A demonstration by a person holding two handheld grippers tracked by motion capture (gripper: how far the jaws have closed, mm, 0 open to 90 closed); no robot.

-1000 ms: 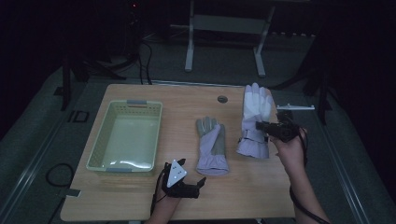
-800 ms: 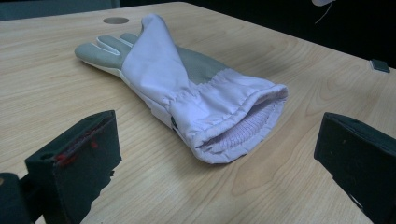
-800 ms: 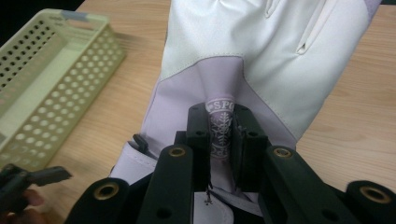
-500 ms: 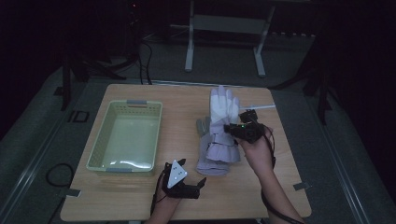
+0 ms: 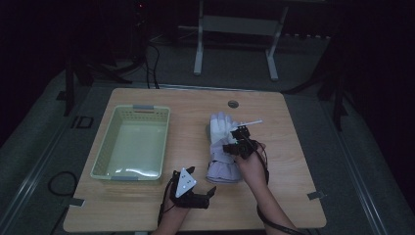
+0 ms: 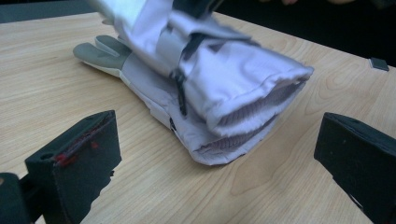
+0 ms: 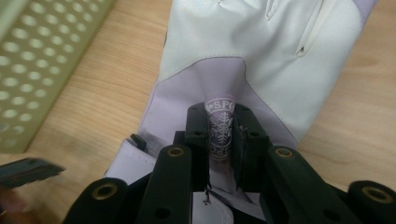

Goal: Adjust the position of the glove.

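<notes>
Right gripper (image 7: 219, 135): the jaws are pinched on a raised fold of the upper glove (image 7: 243, 60), at a round patch bearing a snowflake emblem, with fabric bunched between the two black pads. In the high view the right gripper (image 5: 240, 142) sits at about 3 o'clock of the tabletop's centre, the right hand (image 5: 250, 164) behind it and the forearm entering from 5 o'clock, angled toward 11 o'clock. A thin white rod projects from the gripper toward 2 o'clock.

Upper glove (image 5: 222, 134): pale lilac and white, fingers pointing to 12 o'clock, cuff toward 6 o'clock. In the left gripper view the upper glove (image 6: 219, 60) lies over a lower glove (image 6: 140, 79), whose grey fingers show on the wood beyond it; both open cuffs face the camera. A dark strap crosses the upper glove's wrist.

Left gripper (image 6: 215, 163): the jaws stand wide apart and hold nothing, one at each lower corner of its own view, the stacked cuffs just beyond the gap. In the high view the left gripper (image 5: 195, 196) rests low near the tabletop's 6 o'clock edge, its grey three-cornered plate up, the jaws aimed toward 2 o'clock; the forearm enters from 6 o'clock.

Basket (image 5: 105, 164): pale green, perforated walls, at 9 o'clock of the gloves, well apart from both grippers. The basket (image 7: 28, 56) wall appears at 10 o'clock in the right gripper view.

Tabletop (image 5: 288, 191): light wood, with a round grommet near its 12 o'clock edge.
</notes>
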